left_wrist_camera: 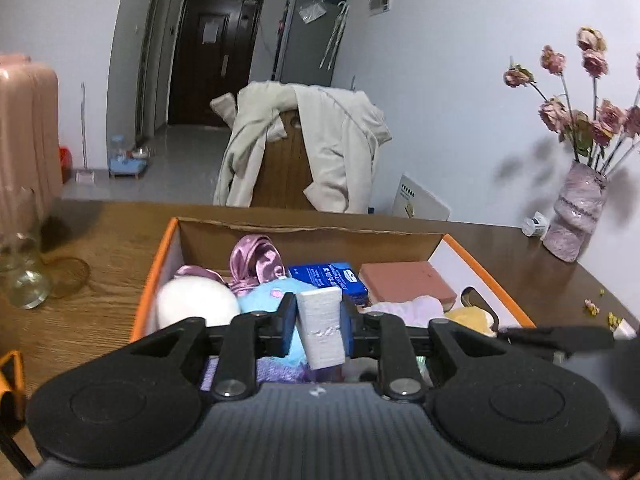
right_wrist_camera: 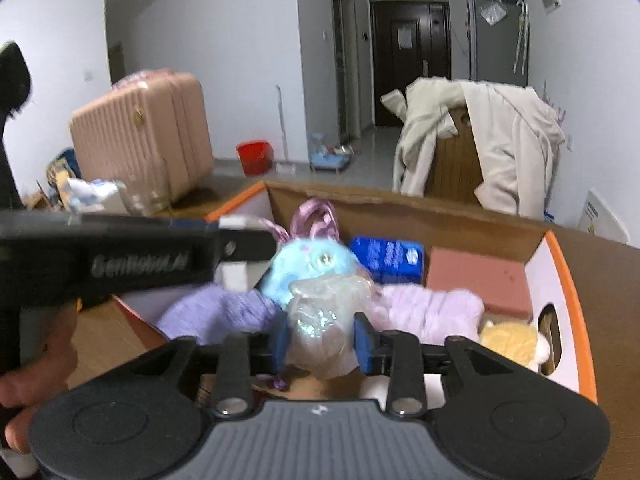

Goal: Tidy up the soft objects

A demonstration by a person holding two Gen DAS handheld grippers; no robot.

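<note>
An open cardboard box (left_wrist_camera: 404, 238) with orange edges stands on the wooden table. It holds a white plush ball (left_wrist_camera: 196, 304), a light blue plush toy (right_wrist_camera: 308, 268), a pink satin scrunchie (left_wrist_camera: 256, 260), a blue tissue pack (left_wrist_camera: 328, 278), a brick-pink sponge block (left_wrist_camera: 408, 282), lilac fluffy cloth (right_wrist_camera: 432, 312) and a yellow plush (right_wrist_camera: 508, 344). My left gripper (left_wrist_camera: 318, 306) is shut on a white foam block (left_wrist_camera: 322, 328) over the box's near side; it also shows as the left gripper (right_wrist_camera: 236, 248) in the right wrist view. My right gripper (right_wrist_camera: 322, 328) is shut on a clear, shimmering soft lump (right_wrist_camera: 324, 320) above the box.
A glass jar (left_wrist_camera: 22, 264) stands on the table at the left. A pink vase (left_wrist_camera: 576, 216) with dried roses and a small bottle (left_wrist_camera: 536, 226) stand at the right by the wall. Beyond the table is a chair draped with a cream coat (left_wrist_camera: 320, 144). A pink suitcase (right_wrist_camera: 144, 136) stands at the left.
</note>
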